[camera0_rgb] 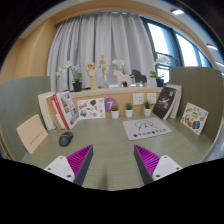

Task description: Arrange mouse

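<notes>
A dark mouse (66,139) lies on the green table (110,150), ahead of and a little outside my left finger (72,163). A white printed mat (147,127) lies further ahead, beyond my right finger (152,161). My gripper (112,160) is open and empty, with its magenta pads wide apart above bare table. Nothing stands between the fingers.
Books and cards (60,108) lean along the back and left of the table, with small potted plants (128,108) and more cards (193,118) at the right. Grey partitions (20,100) flank the table. Figurines (95,72) stand on a shelf before curtains.
</notes>
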The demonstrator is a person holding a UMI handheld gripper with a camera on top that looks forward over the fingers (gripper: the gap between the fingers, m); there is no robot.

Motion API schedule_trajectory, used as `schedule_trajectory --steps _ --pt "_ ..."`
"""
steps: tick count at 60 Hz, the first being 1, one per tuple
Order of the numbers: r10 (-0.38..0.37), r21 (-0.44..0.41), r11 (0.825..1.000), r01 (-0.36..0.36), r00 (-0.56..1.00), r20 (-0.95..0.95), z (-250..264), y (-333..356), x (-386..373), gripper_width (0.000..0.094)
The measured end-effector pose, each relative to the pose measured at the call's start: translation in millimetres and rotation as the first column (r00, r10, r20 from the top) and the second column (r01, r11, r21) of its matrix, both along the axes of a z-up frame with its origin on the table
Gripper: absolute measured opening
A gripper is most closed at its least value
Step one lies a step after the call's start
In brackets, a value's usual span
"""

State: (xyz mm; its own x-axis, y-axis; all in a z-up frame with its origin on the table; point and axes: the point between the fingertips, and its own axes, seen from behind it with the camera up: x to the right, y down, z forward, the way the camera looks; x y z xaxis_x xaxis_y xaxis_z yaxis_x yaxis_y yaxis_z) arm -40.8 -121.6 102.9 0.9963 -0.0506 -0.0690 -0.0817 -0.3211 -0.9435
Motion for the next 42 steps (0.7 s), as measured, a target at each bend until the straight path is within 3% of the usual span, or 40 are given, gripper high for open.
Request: schedule_trajectory --steps 11,19,31,42 --pt "0.136 -0.062 0.989 -0.137 0.990 -0.021 -36 25 -111 0.0842" --pt "0.198 -0.106 0.974 -0.199 0.980 -0.025 -60 50 -168 0.0841" --pt "0.229 -0.149 0.962 -0.230 0.973 -0.021 -82 110 -222 0.0841" --pt "0.206 -0.231 0.953 -0.196 0.978 0.019 -102 162 -238 0.0838"
